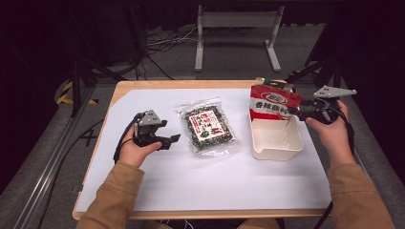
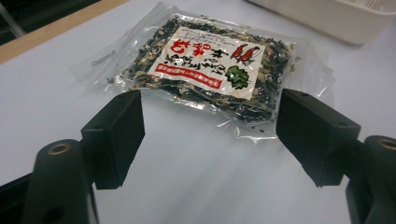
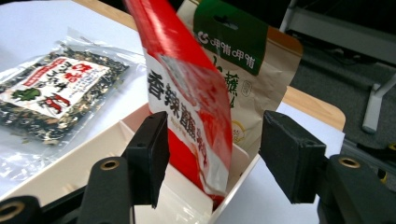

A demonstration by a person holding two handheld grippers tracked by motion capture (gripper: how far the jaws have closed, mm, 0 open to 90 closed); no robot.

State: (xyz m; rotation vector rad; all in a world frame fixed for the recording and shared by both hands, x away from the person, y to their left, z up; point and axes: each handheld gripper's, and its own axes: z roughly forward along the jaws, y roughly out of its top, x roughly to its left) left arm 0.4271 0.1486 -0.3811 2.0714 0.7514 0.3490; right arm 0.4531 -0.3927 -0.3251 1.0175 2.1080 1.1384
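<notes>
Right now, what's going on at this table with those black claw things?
A person holds a two-jaw gripper in each hand and seems to be packing snack bags into a white bin. The right gripper stands open around a red packet standing in the bin, beside a beige bag. The left gripper, also open, faces a clear packet of dried greens lying flat on the table.

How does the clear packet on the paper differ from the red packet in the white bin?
The clear packet lies flat on the white paper, while the red packet stands upright in the white bin. The clear packet shows dark dried bits through its film; the red packet is opaque and printed. The clear packet lies alone; the red packet has a beige pouch behind it. Both carry a label with Chinese characters.
</notes>
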